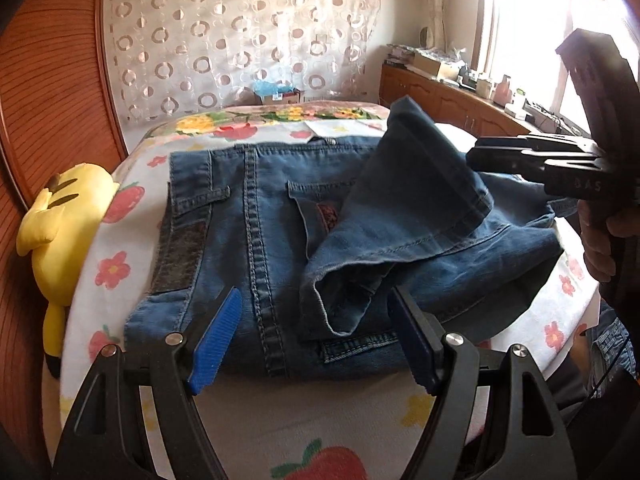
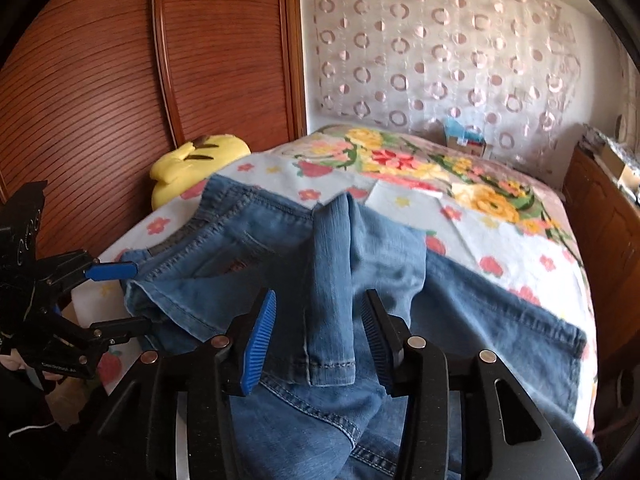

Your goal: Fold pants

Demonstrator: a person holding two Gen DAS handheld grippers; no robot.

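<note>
Jaws of both grippers spread, pinching nothing: left gripper, right gripper. Blue denim pants lie on flowered bedsheet; unheld hem may slump, skewing fold.

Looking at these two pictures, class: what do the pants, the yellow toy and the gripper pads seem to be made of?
Pants: blue denim, faded matte, with raised double stitching along seams and hems.
Yellow toy: probably plush fabric over stuffing, soft and rounded, slightly sheeny.
Left gripper pads: blue, ribbed, likely rubber or plastic; which one is unclear.
</note>
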